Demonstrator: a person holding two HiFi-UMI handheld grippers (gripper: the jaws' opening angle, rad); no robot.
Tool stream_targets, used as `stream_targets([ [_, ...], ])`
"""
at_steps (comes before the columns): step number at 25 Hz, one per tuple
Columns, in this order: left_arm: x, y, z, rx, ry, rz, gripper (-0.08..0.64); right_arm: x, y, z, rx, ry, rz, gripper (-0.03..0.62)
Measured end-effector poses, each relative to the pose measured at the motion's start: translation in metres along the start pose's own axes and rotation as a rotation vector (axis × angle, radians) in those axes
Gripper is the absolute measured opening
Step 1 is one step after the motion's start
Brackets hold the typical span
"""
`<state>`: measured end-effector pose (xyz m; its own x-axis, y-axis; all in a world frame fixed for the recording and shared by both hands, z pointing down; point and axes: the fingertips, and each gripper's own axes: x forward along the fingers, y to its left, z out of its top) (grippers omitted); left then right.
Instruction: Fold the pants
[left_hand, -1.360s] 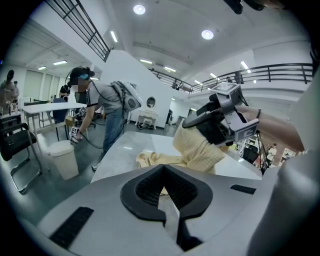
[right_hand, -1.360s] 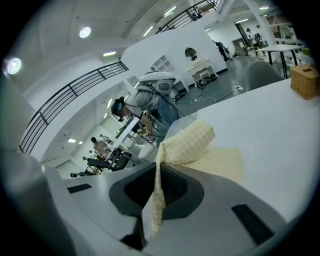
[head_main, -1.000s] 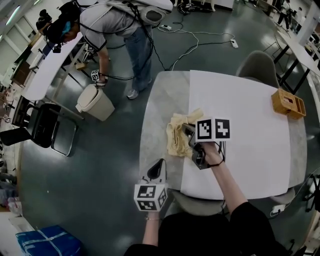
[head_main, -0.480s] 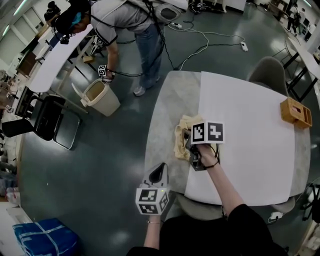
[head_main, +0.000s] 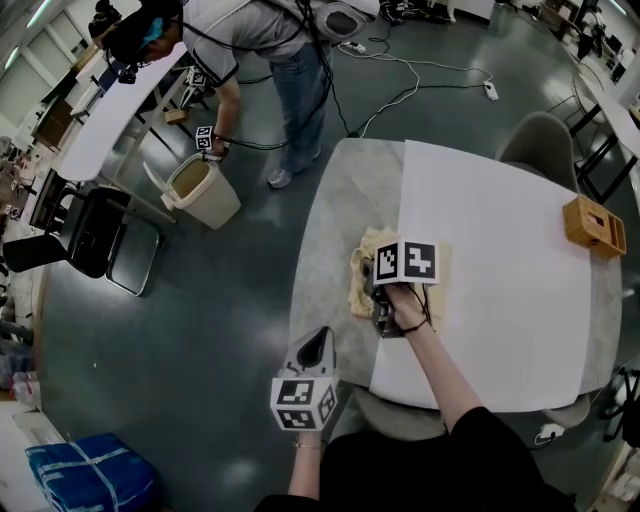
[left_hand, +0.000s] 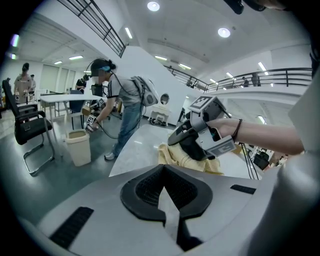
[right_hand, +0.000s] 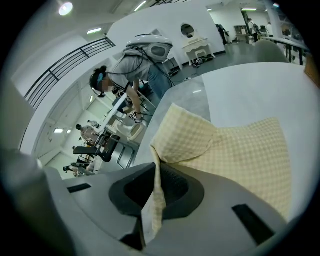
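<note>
Grey table (head_main: 325, 230), head view: yellow checked pants (head_main: 358, 290) bunched at its left side under right gripper (head_main: 374, 292); left gripper (head_main: 321, 340) hovers off near-left corner. Left gripper view: its jaws together, empty. Right gripper view: jaws clamped on a pants fold.

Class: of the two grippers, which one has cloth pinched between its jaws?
The right gripper: its jaws are shut on a fold of the yellow checked pants. The left gripper is shut on nothing, away from the cloth.
</note>
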<state>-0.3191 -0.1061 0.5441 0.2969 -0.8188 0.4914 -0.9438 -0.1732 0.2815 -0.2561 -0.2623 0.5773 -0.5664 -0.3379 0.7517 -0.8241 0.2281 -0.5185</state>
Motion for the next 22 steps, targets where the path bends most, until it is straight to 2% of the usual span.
stream_targets([
  [6,0.000,-0.003,0.000,-0.003,0.001,-0.001,0.014,0.002,0.005,0.001,0.026,-0.011,0.040,0.031],
  [8,0.000,-0.005,-0.001,-0.002,0.001,-0.001,0.014,0.002,0.008,0.001,0.038,-0.017,0.063,0.074],
  [15,-0.003,-0.007,0.001,-0.001,-0.009,0.005,0.014,-0.001,0.019,0.004,0.045,-0.050,0.096,0.138],
  [22,-0.007,-0.008,0.006,0.004,-0.024,0.009,0.014,-0.011,0.035,0.010,0.058,-0.079,0.150,0.141],
])
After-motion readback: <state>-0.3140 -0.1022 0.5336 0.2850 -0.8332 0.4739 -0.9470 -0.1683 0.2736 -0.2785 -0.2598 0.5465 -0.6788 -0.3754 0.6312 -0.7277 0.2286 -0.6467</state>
